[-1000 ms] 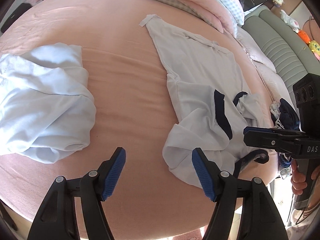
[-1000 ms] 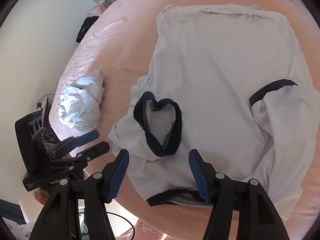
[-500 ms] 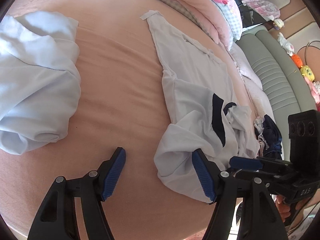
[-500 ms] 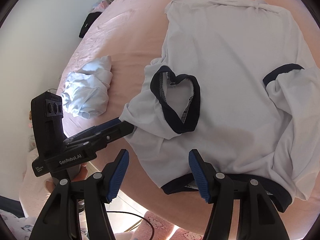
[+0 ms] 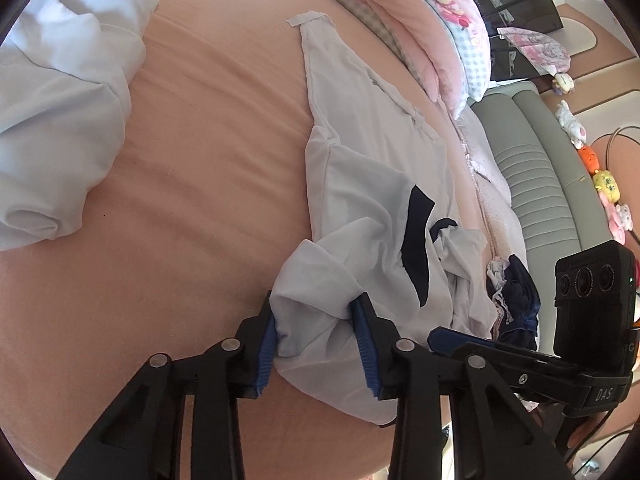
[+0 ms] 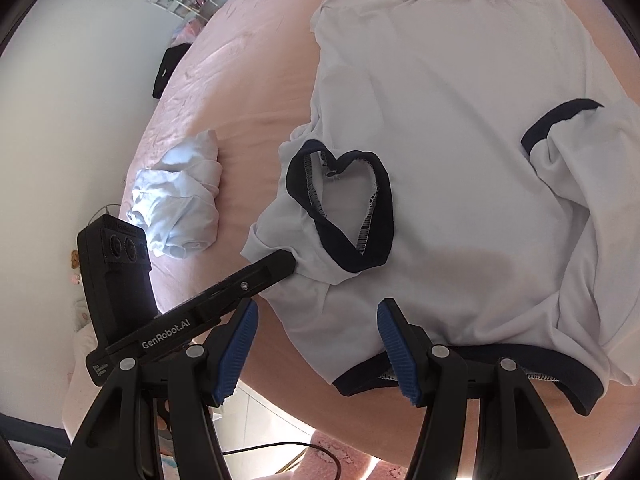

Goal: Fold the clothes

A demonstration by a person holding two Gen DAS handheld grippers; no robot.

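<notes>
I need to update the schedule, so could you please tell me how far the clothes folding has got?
Done: nothing looks folded. The white T-shirt with navy trim lies spread on the pink bed. In hand: the left tool is closing on its sleeve; the right tool is open. Left: all folds, plus the crumpled pale-blue garment.

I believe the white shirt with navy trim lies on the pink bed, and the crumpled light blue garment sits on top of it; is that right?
Not quite. The light blue garment is not on top of the white shirt; it lies apart from it, with bare pink bed between them. The right wrist view shows the gap. The shirt does have navy trim and lies on the bed.
</notes>
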